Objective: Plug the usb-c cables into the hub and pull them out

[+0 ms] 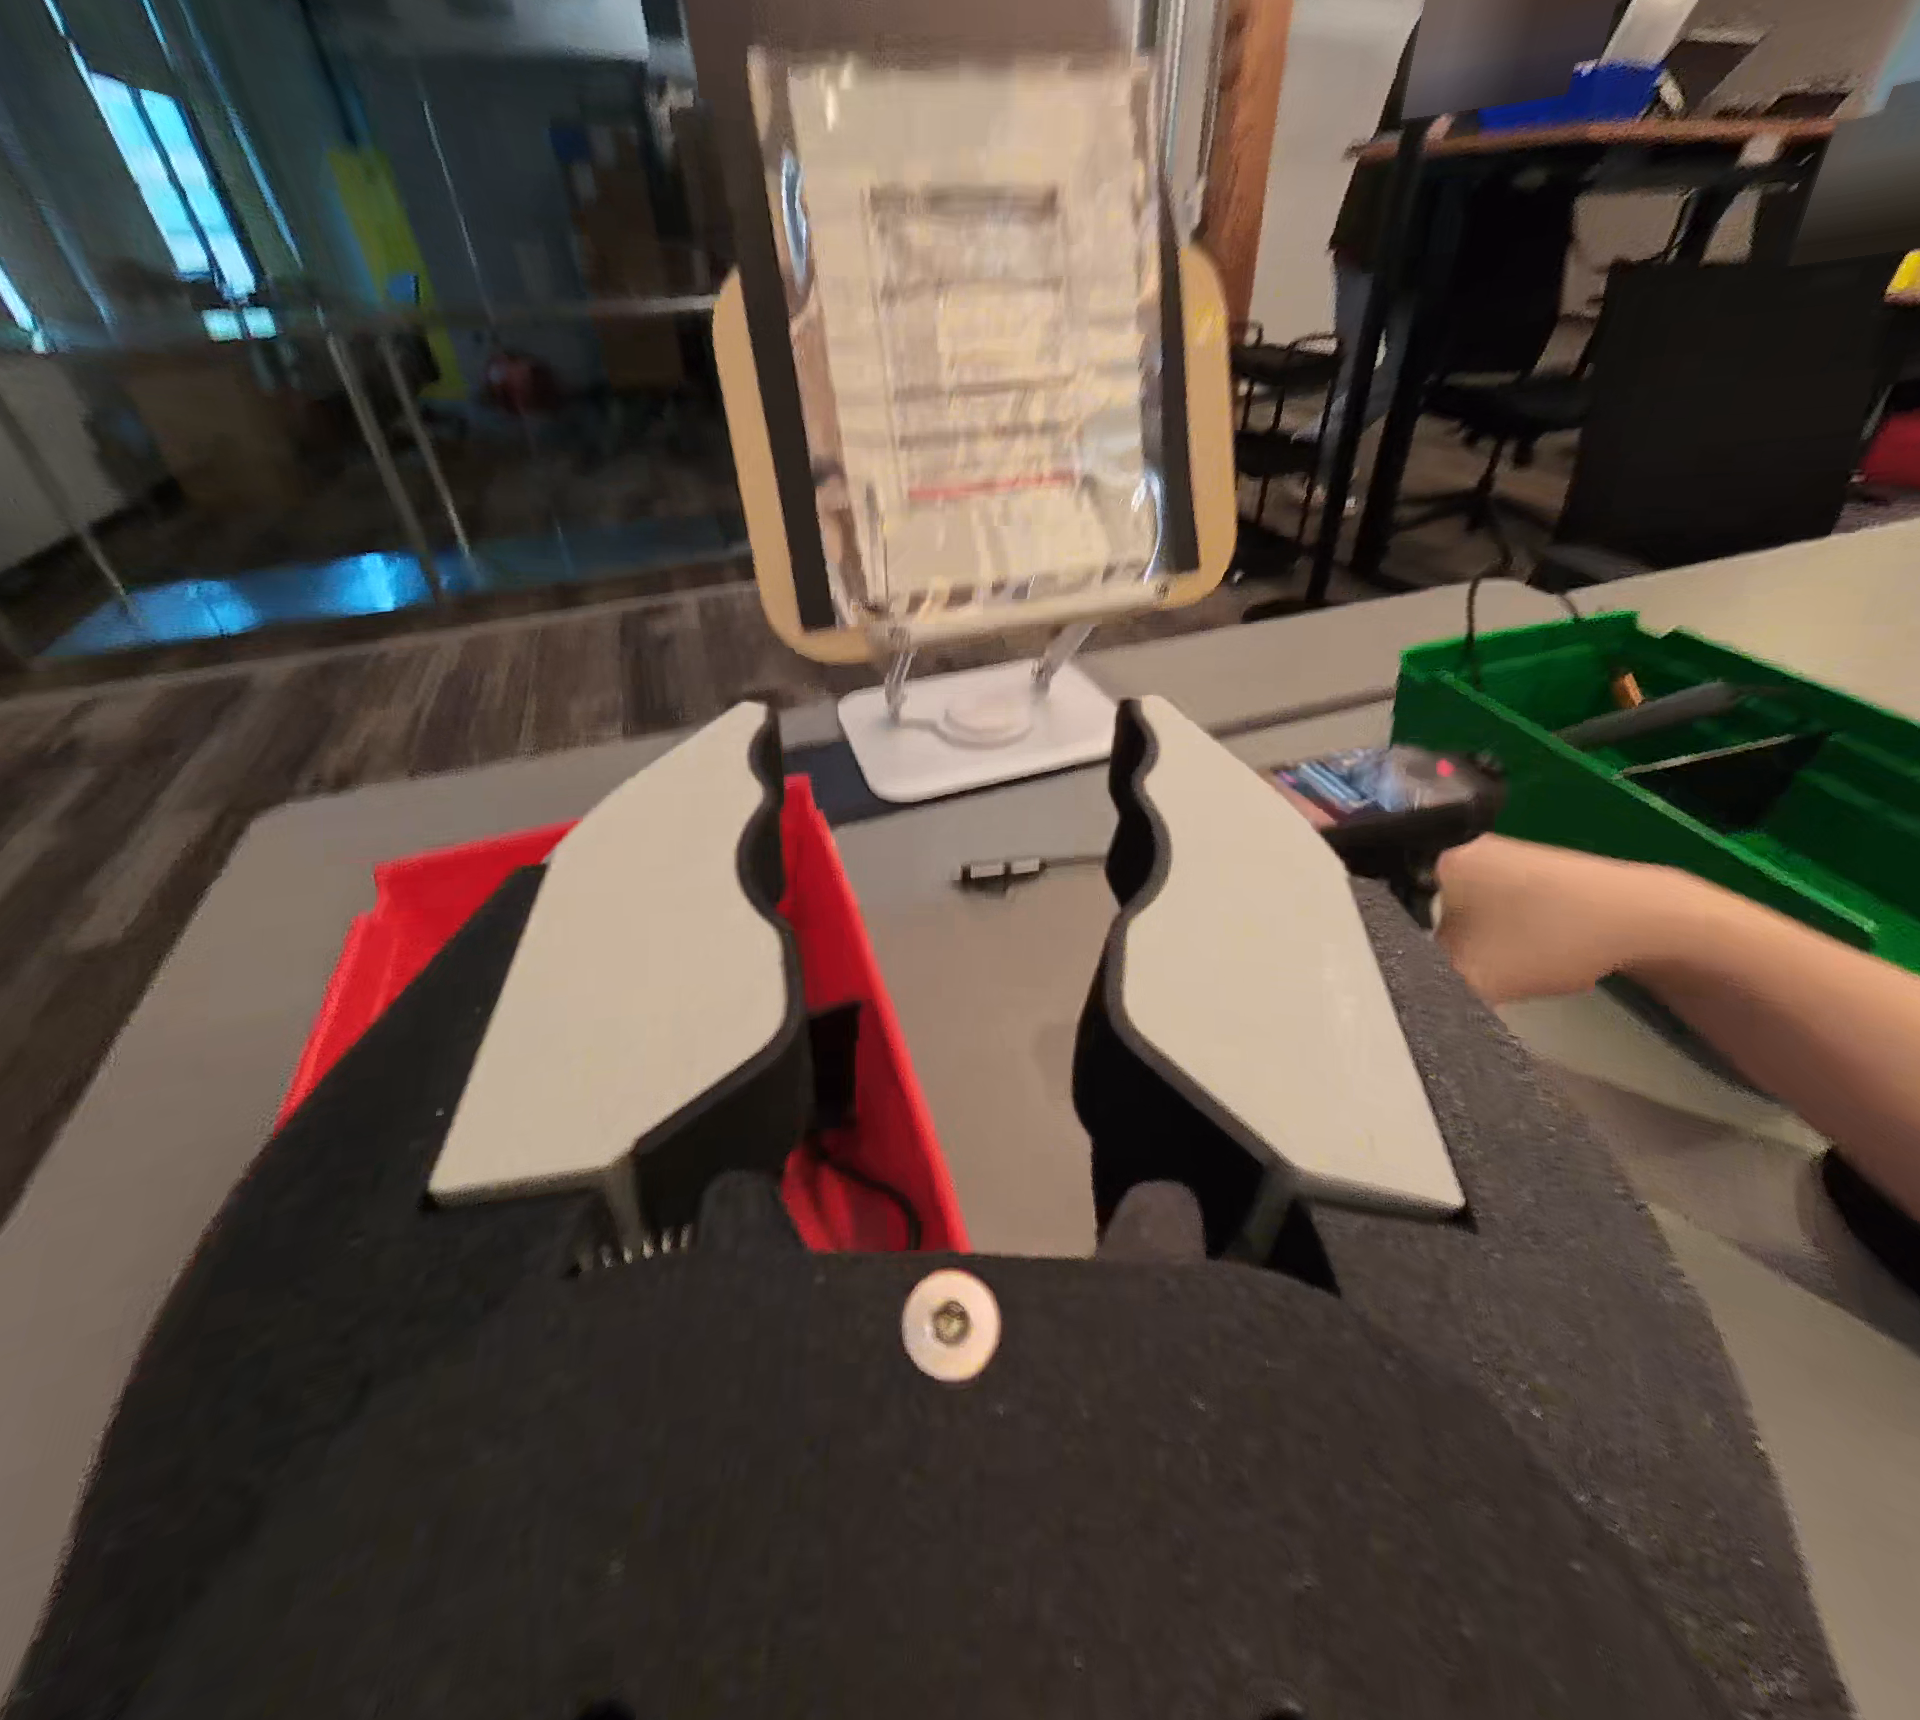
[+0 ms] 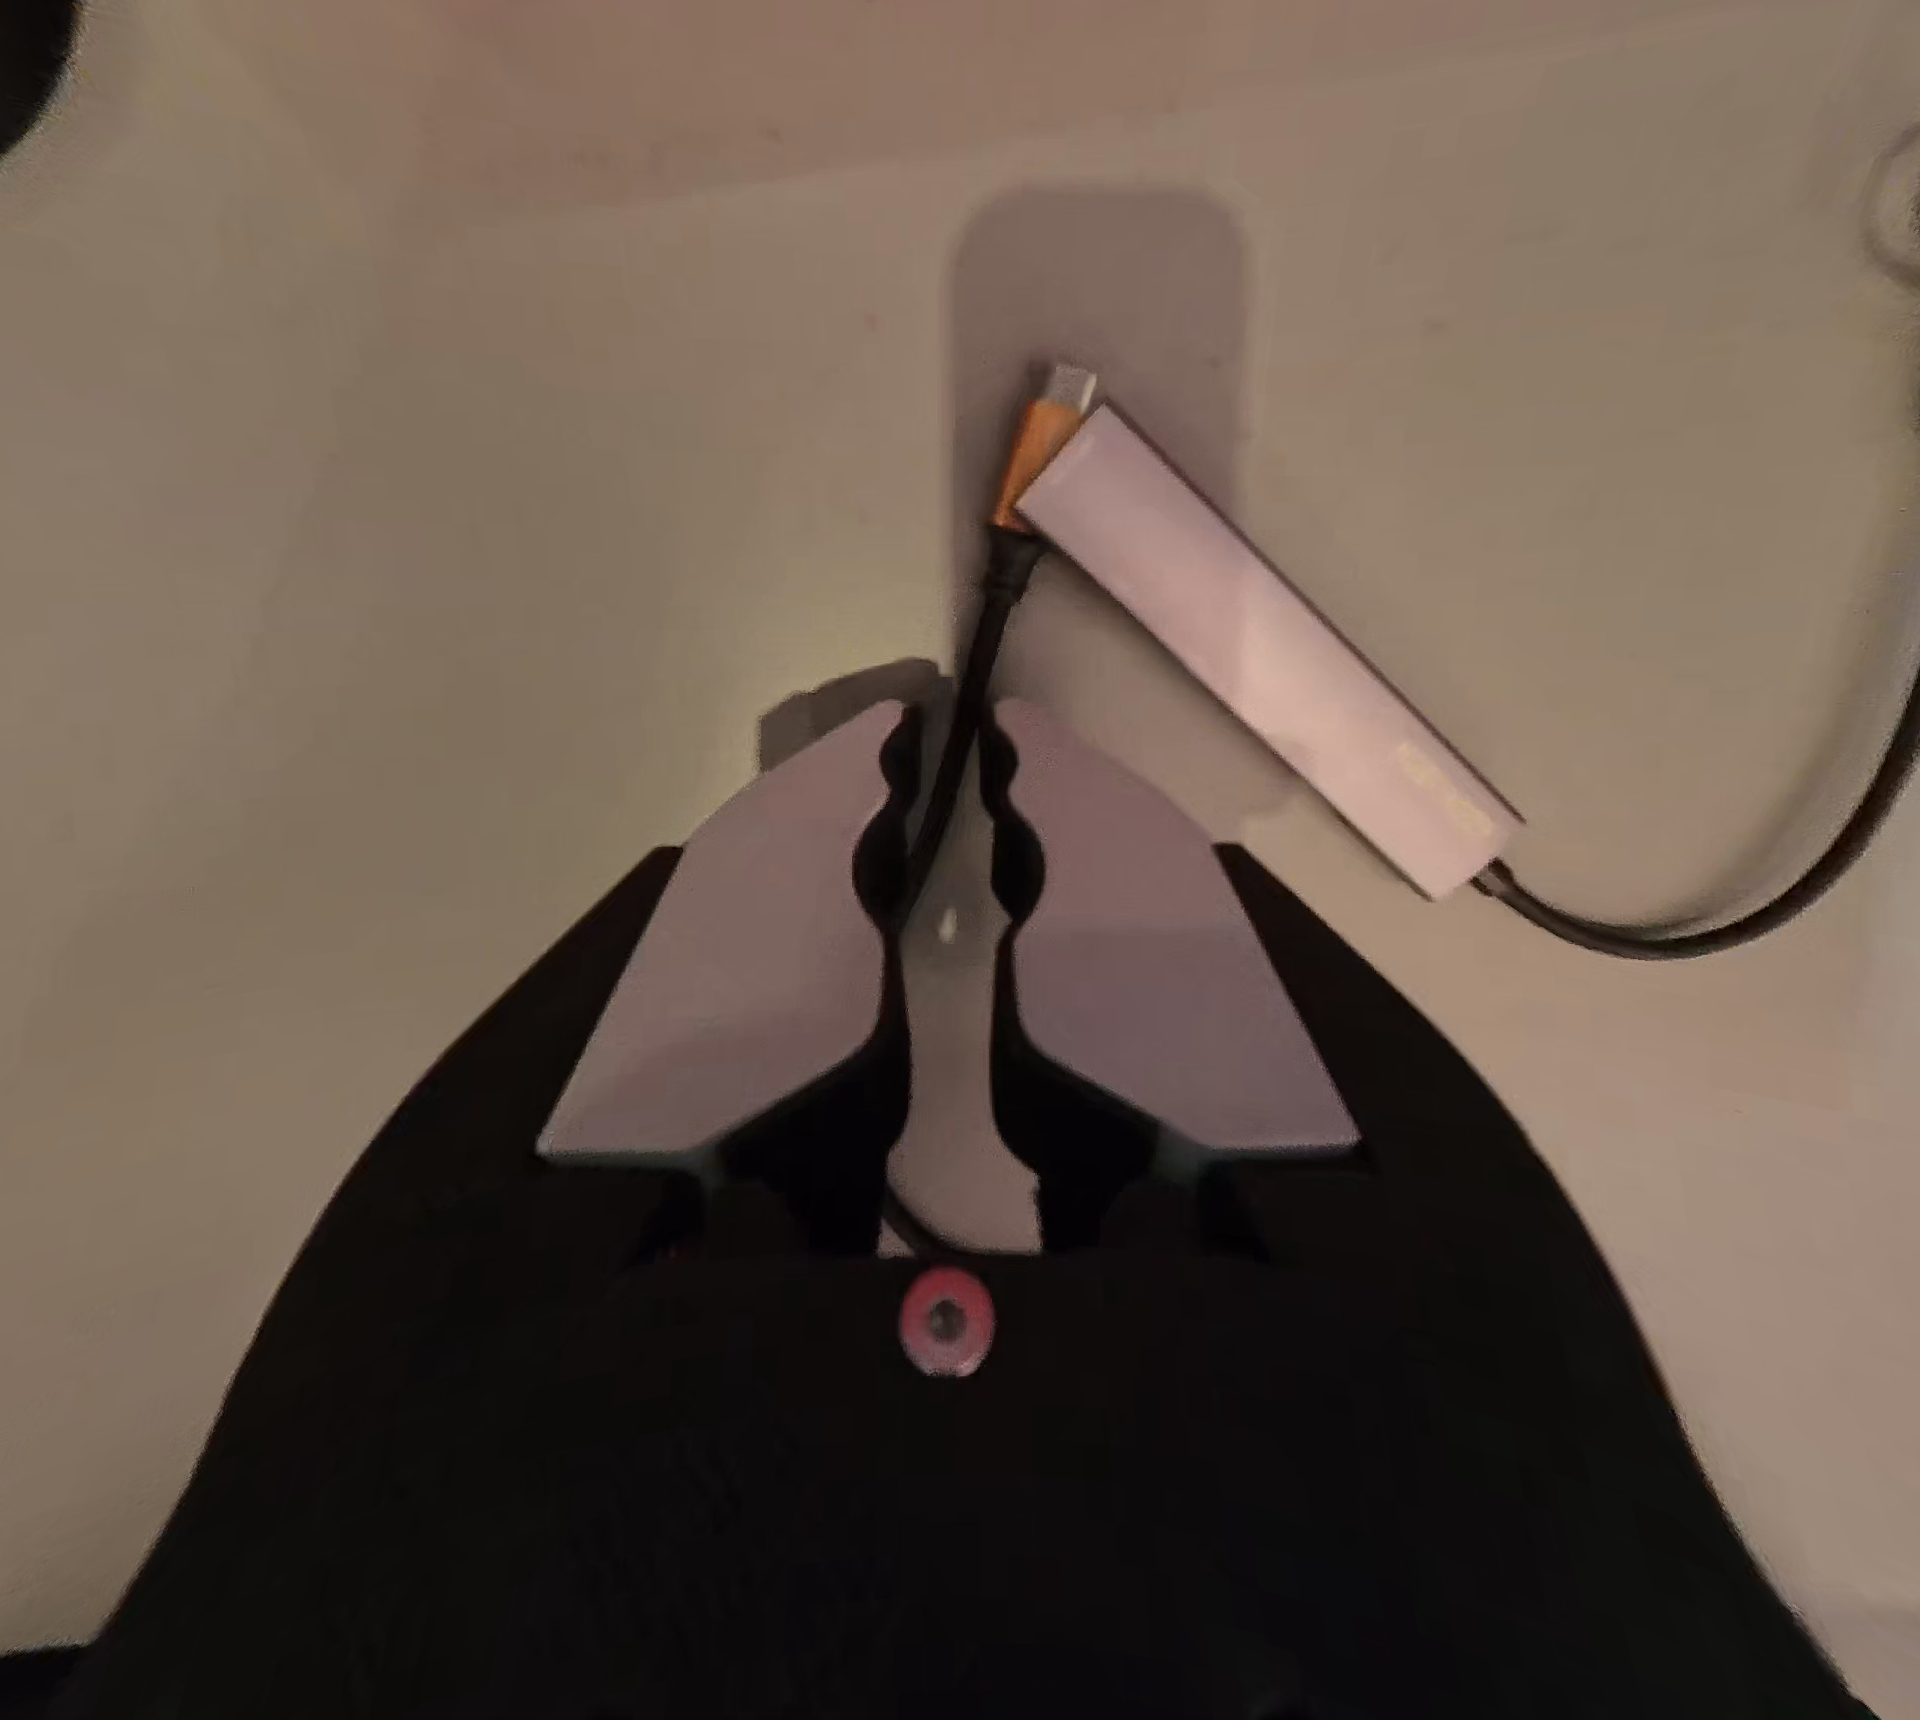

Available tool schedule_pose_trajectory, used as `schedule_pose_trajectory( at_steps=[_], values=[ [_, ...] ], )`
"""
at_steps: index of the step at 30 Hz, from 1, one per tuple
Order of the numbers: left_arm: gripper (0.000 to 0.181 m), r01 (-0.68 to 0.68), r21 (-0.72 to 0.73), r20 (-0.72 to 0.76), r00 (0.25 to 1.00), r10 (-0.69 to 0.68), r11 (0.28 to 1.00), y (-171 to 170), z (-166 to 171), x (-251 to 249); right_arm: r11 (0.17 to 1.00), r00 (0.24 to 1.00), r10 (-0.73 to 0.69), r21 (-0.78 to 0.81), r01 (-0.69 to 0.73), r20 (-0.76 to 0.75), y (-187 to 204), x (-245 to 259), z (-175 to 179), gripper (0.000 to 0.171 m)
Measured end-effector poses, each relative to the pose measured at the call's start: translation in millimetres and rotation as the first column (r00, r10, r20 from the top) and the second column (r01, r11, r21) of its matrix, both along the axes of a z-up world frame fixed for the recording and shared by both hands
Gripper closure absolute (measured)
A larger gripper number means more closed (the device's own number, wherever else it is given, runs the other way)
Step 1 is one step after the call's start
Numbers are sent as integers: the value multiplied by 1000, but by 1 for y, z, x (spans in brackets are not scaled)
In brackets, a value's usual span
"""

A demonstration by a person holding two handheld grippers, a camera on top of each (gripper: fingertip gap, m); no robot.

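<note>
In the right wrist view a slim silver hub (image 2: 1257, 642) lies at an angle on a pale table, its own dark lead (image 2: 1662, 938) running off to the right. A black usb-c cable (image 2: 982, 631) with an orange connector (image 2: 1029, 465) and a bare metal tip lies against the hub's far end. My right gripper (image 2: 951, 725) is shut on this cable just behind the connector. My left gripper (image 1: 948, 735) is open and empty above the table. A small dark device (image 1: 1013, 870) with a lead lies beyond it.
A red bin (image 1: 831, 922) holding a black cable (image 1: 852, 1171) sits under my left finger. A green divided bin (image 1: 1558, 714) stands at the right. A person's arm (image 1: 1621, 964) holds the other gripper (image 1: 1392, 787) beside it. A sheet on a white stand (image 1: 977, 382) stands ahead. The left gripper is farther from the slim silver hub (image 2: 1257, 642), some 30 centimeters, than the right, some 4 centimeters.
</note>
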State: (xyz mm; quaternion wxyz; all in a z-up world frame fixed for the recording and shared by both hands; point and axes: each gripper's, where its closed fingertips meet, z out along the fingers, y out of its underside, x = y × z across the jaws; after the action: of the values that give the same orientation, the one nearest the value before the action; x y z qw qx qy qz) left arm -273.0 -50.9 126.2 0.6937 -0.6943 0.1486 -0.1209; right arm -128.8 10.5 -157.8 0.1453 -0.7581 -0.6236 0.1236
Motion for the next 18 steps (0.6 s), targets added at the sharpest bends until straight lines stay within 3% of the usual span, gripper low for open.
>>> schedule_pose_trajectory(
  at_steps=[2, 4, 6, 8, 11, 14, 18],
  values=[
    [123, 20, 70, -6, 1000, -19, 997, -5, 30, 8, 998, 999, 52, -18, -52, 9, -8, 0, 0, 166],
    [127, 51, 132, -9, 999, -50, 990, -8, 58, 18, 952, 970, 243, -184, -243, -19, -50, 1, 0, 166],
    [128, 81, 181, -23, 997, -78, 980, -8, 80, 30, 907, 926, 374, -190, -376, -44, -69, 5, 3, 166],
    [129, 135, 212, -45, 991, -128, 968, -4, 94, 46, 878, 907, 400, -229, -420, -132, -81, 4, 21, 167],
    [128, 227, 201, -62, 974, -219, 953, 6, 105, 69, 884, 878, 364, -179, -431, -311, -77, 2, 67, 167],
    [129, 314, 122, -75, 949, -307, 942, 17, 95, 89, 922, 817, 328, -29, -387, -474, -61, 8, 120, 167],
    [130, 400, -25, -49, 915, -400, 916, 28, 48, 110, 969, 752, 235, 204, -136, -616, -20, 24, 185, 167]
  ],
)
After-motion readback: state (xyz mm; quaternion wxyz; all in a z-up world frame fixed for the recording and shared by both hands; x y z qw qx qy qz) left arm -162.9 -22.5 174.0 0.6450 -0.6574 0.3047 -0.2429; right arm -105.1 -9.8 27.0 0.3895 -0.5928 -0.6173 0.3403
